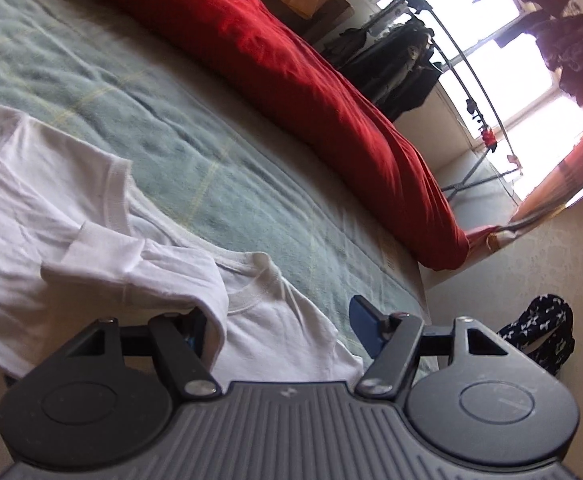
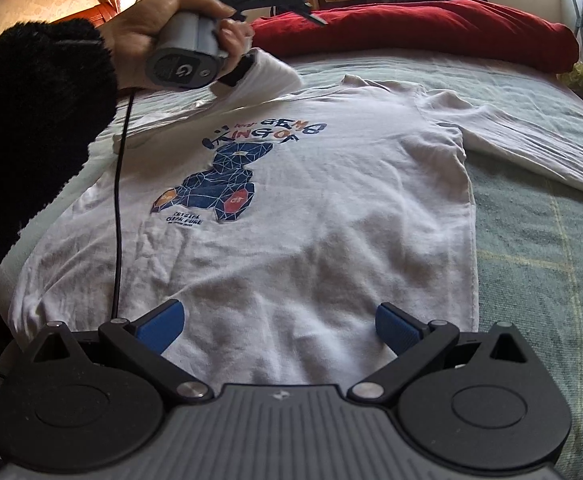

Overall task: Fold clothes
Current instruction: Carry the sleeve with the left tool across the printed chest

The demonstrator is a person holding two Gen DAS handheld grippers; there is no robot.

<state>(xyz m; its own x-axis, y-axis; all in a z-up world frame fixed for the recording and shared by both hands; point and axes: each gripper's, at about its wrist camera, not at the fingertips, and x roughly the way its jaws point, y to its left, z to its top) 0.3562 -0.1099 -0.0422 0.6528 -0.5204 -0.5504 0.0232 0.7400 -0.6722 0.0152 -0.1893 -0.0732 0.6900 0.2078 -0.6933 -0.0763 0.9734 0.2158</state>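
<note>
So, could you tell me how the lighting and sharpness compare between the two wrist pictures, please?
Left wrist view: the window is blown out to white, the hanging clothes in front of it are dark and backlit, and the white shirt is smeared by motion blur. Right wrist view: even, softer light, the shirt's blue print fairly sharp, fisheye curving the bed's edges.

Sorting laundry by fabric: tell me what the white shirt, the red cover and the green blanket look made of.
White shirt: likely matte cotton jersey, with soft creases and a ribbed collar.
Red cover: smooth woven cloth with slight sheen, perhaps cotton or satin.
Green blanket: fuzzy, napped surface, probably wool or fleece.
</note>
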